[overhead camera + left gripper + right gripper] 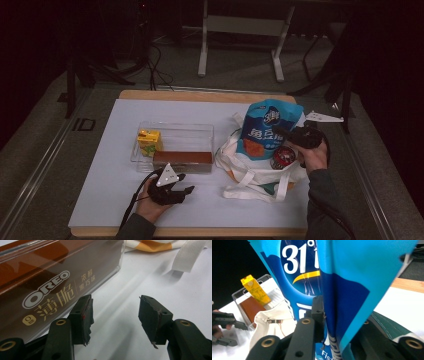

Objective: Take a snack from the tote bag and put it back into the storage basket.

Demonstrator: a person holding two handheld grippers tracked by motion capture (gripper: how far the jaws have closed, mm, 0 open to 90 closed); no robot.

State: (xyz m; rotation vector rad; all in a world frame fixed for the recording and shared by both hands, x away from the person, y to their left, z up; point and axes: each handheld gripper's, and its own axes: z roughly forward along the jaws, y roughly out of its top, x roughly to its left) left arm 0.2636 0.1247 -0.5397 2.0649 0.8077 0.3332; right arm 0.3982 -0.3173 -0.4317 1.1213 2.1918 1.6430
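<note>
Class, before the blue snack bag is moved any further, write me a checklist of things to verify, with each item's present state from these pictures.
1. Right gripper shut on the blue bag: ok; the bag's edge sits pinched between its fingers.
2. Bag upright in the tote: ok in the high view.
3. Red can free of the bag: cannot tell; it lies right beside the bag's lower edge.
4. Left gripper free: ok; it is open with bare table between its fingers.
5. Left gripper off the Oreo box: cannot tell; one finger is very close to the tray wall.
6. Clear tray has room: ok; space is left beside the yellow carton.
</note>
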